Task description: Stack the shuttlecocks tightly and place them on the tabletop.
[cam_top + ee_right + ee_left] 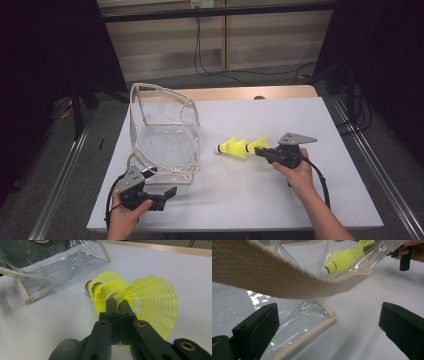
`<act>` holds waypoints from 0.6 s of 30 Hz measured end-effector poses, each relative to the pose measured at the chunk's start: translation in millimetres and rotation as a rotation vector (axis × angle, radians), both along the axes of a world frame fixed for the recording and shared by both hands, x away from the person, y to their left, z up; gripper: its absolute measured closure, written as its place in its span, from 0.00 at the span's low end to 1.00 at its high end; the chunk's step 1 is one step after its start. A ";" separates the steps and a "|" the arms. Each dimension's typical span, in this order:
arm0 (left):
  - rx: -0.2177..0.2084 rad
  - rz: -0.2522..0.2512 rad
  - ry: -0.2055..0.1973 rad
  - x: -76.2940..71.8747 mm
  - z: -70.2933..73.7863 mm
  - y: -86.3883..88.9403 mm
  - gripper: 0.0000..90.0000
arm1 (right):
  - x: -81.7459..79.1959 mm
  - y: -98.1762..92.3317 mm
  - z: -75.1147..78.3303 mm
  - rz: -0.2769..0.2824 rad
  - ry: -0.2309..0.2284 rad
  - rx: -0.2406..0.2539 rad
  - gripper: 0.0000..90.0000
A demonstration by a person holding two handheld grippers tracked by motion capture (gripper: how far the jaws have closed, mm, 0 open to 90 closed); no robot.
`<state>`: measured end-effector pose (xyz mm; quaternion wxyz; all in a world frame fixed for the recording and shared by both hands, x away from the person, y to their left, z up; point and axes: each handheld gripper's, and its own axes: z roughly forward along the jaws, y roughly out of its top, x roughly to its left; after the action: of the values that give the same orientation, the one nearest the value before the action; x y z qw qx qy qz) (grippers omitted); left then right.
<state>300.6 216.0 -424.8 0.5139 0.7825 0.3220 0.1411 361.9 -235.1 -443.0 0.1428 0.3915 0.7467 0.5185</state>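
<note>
Yellow shuttlecocks (239,147), clear bag (165,140), unlabelled

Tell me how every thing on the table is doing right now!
Clear plastic bag with beige fabric trim: standing upright, top open, handle strap hanging over.
Stack of yellow plastic shuttlecocks: nested together, lying sideways, pinched at the rear skirt.
Right gripper: fingers shut on the shuttlecocks.
Left gripper: fingers wide open, at the bag's bottom corner, holding nothing.
White table: flat, bearing the bag.
</note>
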 end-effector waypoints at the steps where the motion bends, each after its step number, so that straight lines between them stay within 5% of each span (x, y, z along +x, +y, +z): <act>1: 0.001 -0.002 0.000 0.1 0.0 0.0 0.03 | -0.1 0.4 0.0 -0.001 0.001 0.002 0.99; 18: 0.000 -0.001 -0.001 0.1 -0.3 -0.4 0.04 | 2.4 6.7 -4.1 0.001 0.009 -0.014 0.99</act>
<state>300.8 215.6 -425.1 0.5143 0.7825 0.3214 0.1412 364.2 -228.4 -447.2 0.1417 0.3924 0.7511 0.5116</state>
